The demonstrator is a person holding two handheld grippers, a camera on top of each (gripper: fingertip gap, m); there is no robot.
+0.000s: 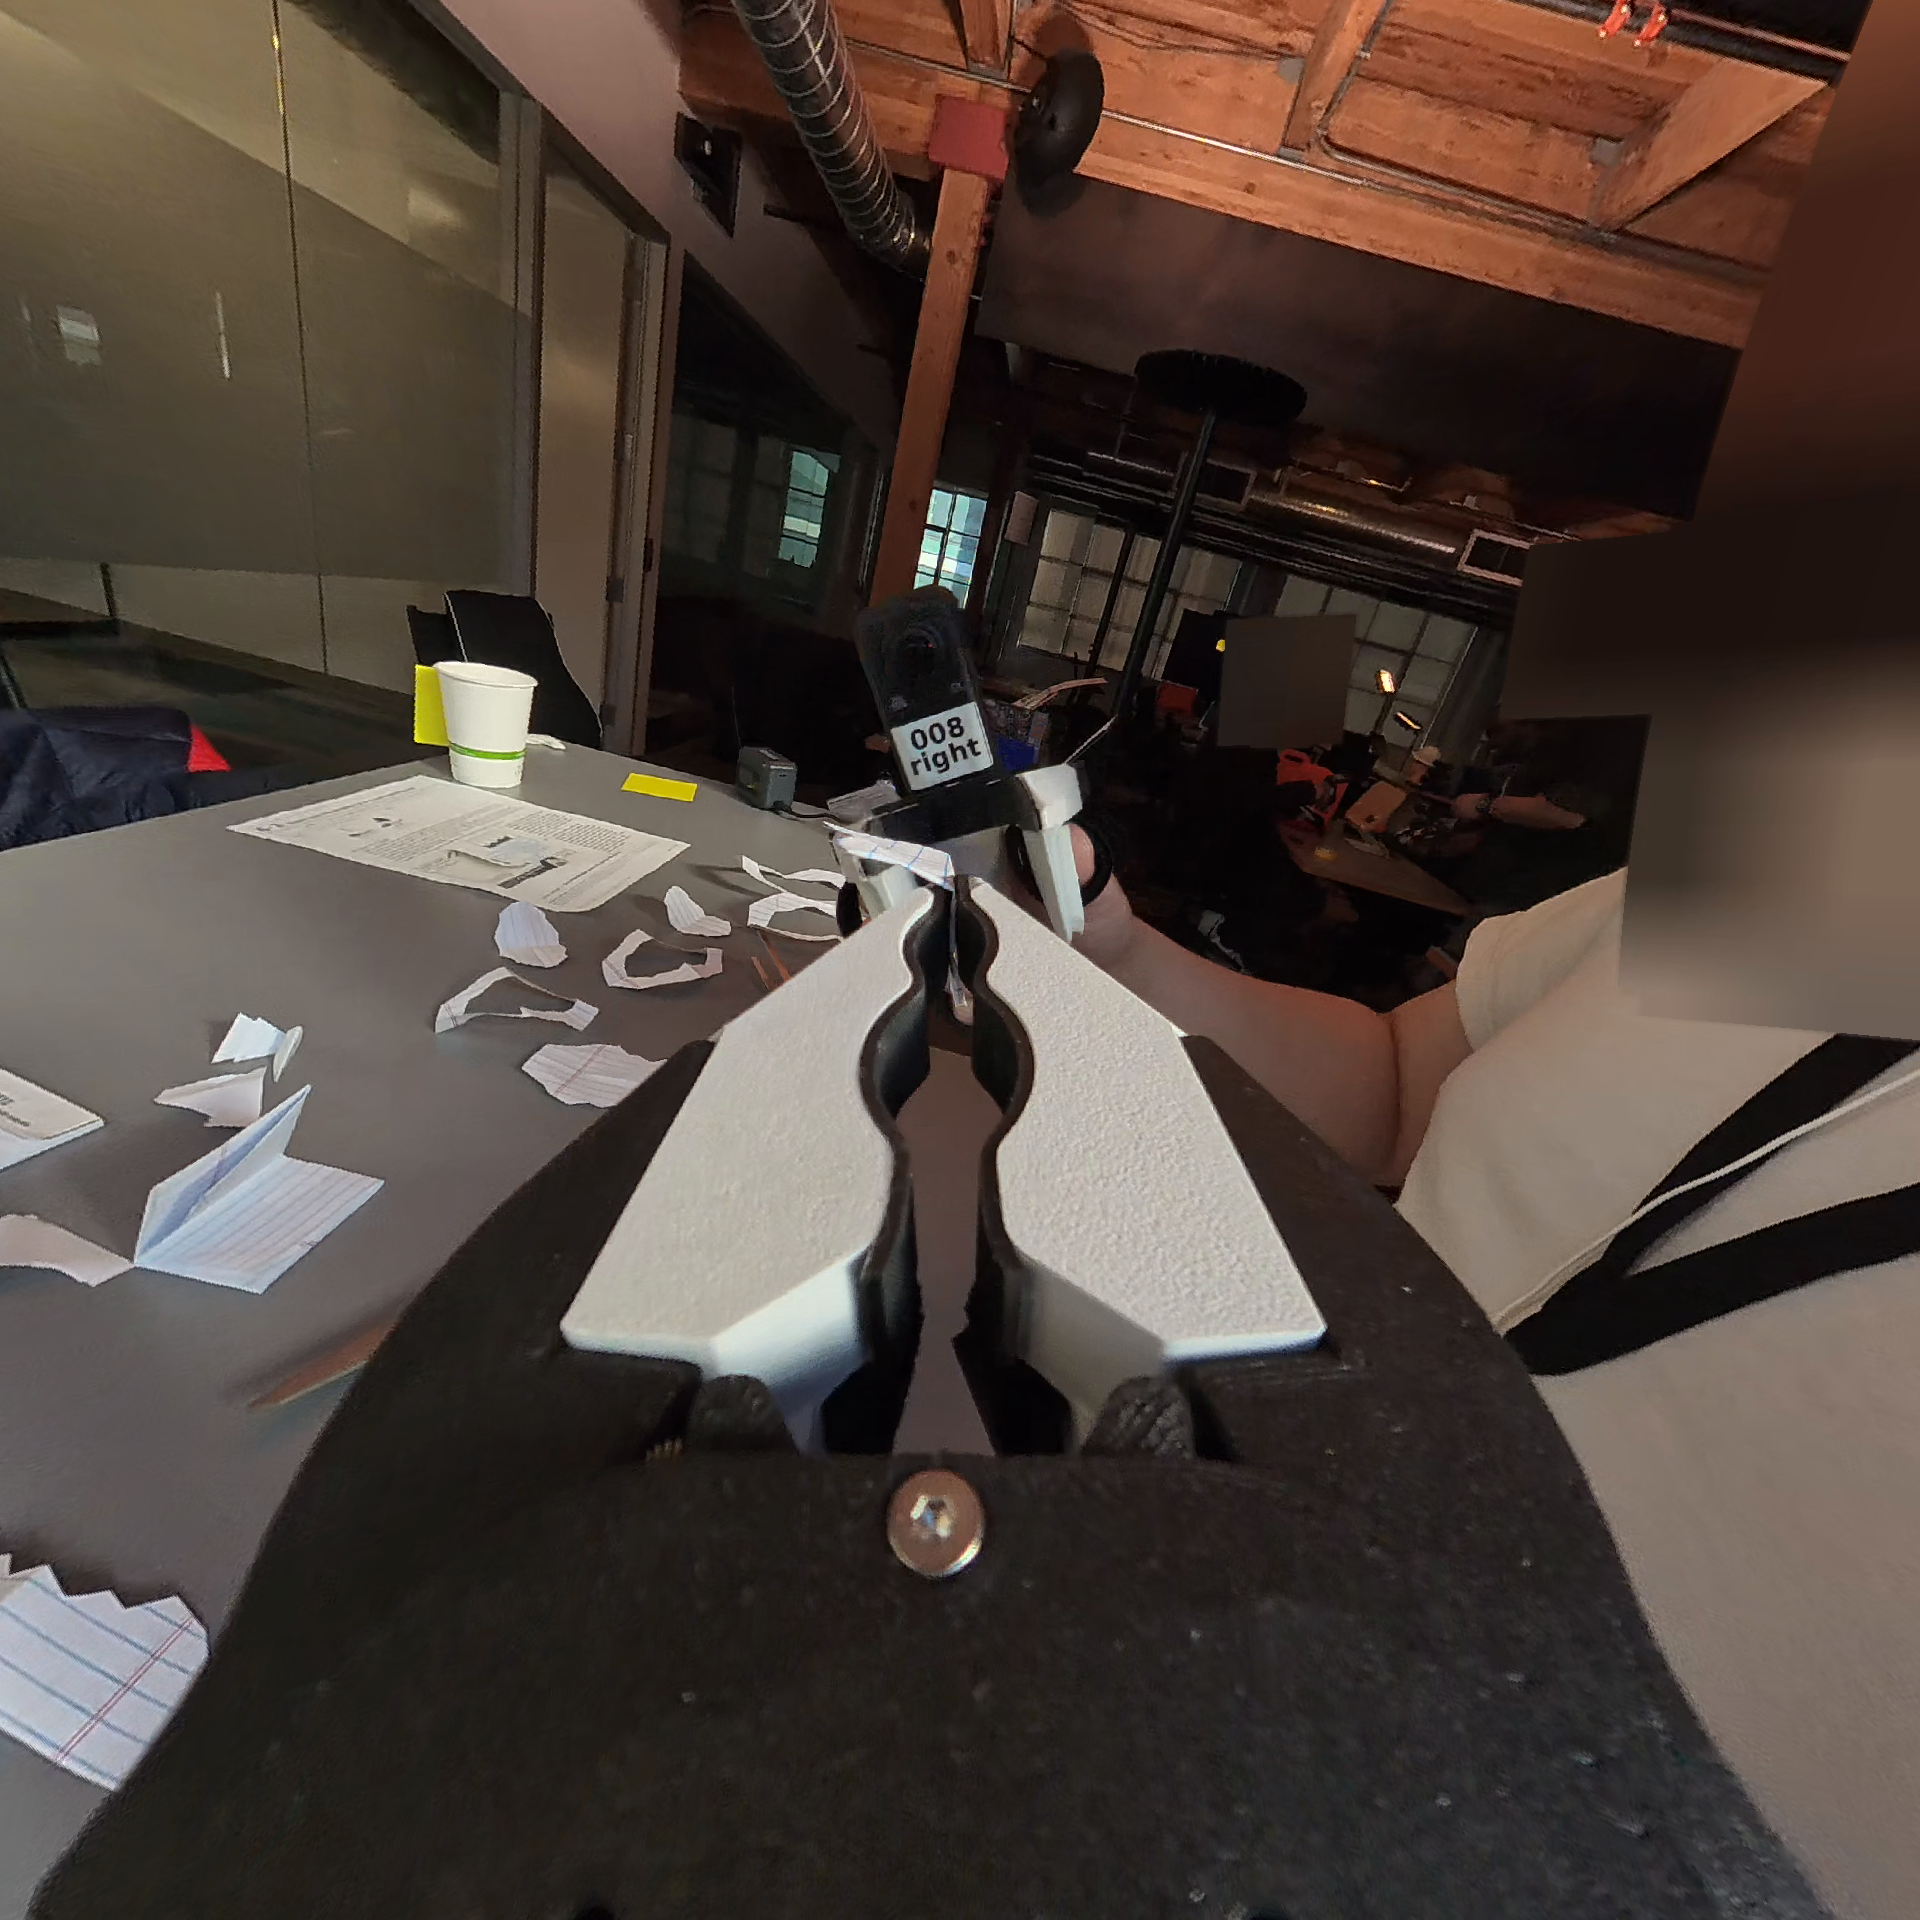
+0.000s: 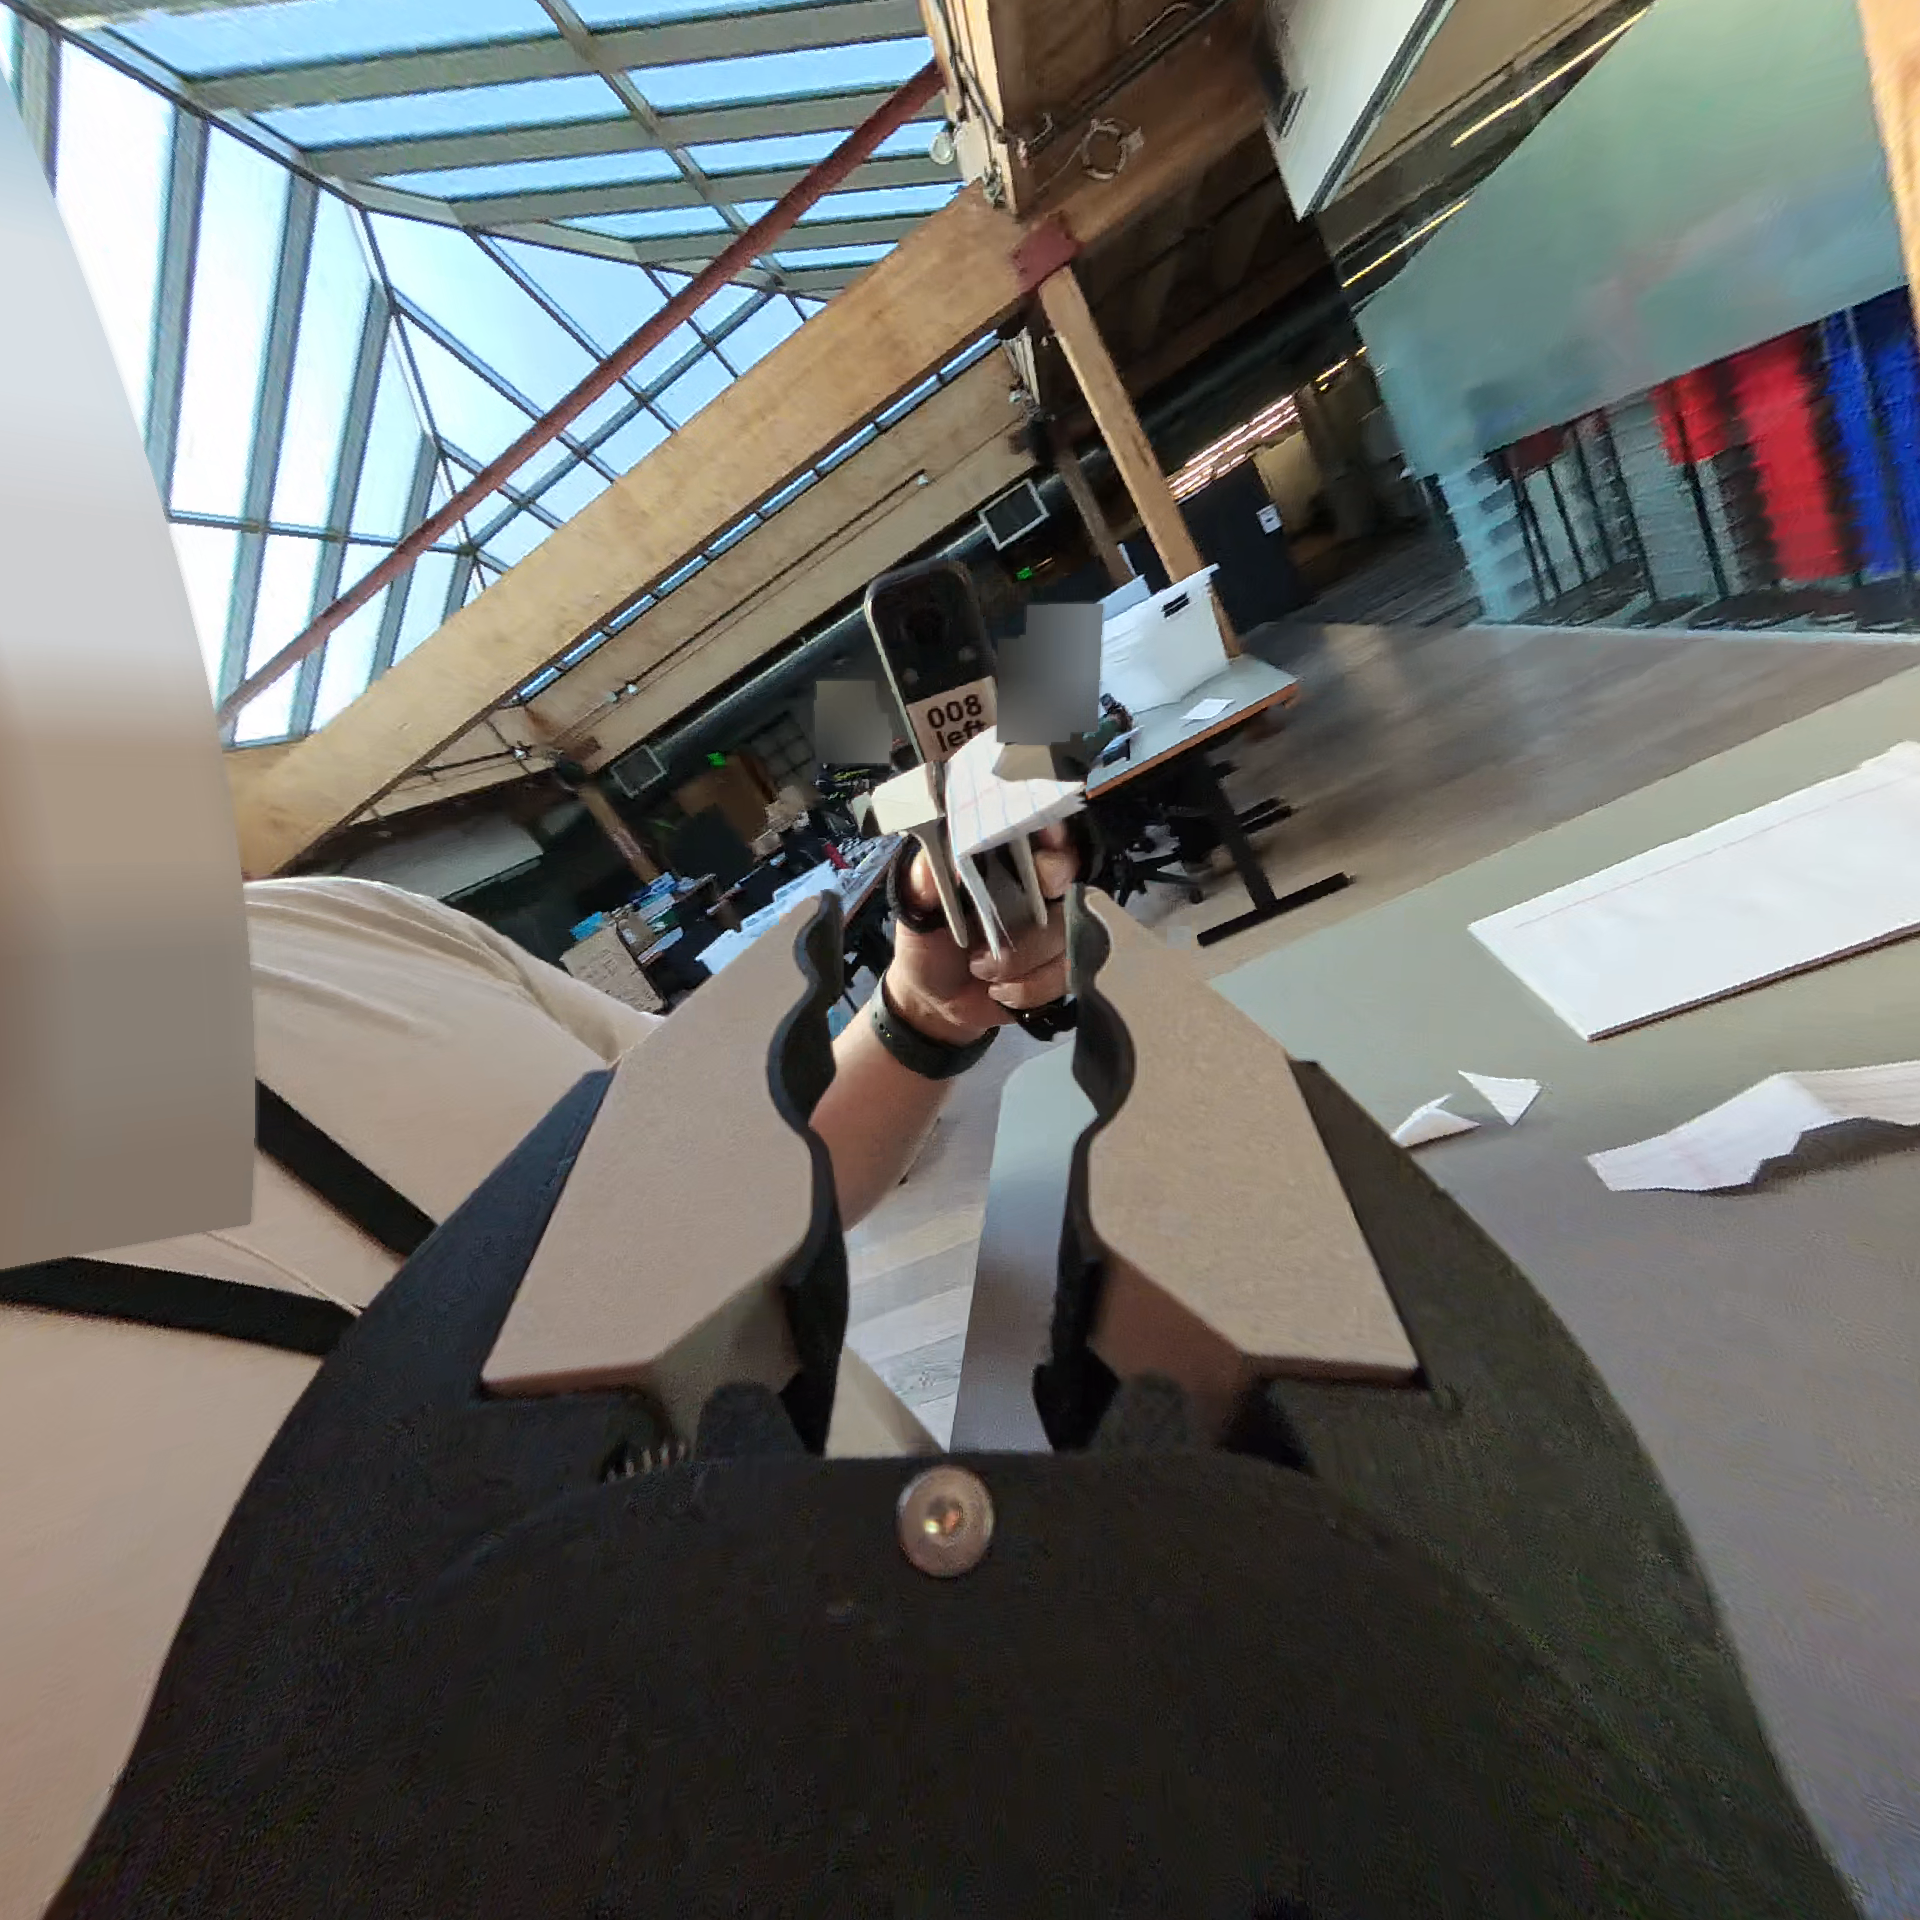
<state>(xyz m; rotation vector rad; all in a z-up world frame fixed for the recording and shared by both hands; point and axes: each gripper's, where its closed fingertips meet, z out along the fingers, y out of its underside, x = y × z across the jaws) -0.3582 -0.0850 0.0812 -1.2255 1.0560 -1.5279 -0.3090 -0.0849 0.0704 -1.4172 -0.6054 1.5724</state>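
My left gripper (image 1: 954, 906) is shut, and its black pads pinch a folded piece of lined white paper (image 1: 900, 856) that sticks out past the tips. In the right wrist view the same paper (image 2: 1013, 812) hangs from the left gripper (image 2: 997, 923), which a hand holds up in the air. My right gripper (image 2: 951, 930) is open with nothing between its pads. It faces the left gripper closely, tip to tip, above the table edge. In the left wrist view the right gripper (image 1: 971, 868) has its fingers spread on either side of the paper without touching it.
A grey table (image 1: 312, 935) carries several torn lined paper scraps (image 1: 660, 961), a folded lined sheet (image 1: 255, 1205), a printed page (image 1: 457, 836), a white paper cup (image 1: 485, 722) and a yellow note (image 1: 659, 787). A white sheet (image 2: 1704, 914) and more scraps (image 2: 1766, 1127) lie to the right. A person in a light shirt (image 1: 1714, 1351) stands close by. The grippers' ends are close to 6 centimeters from one another.
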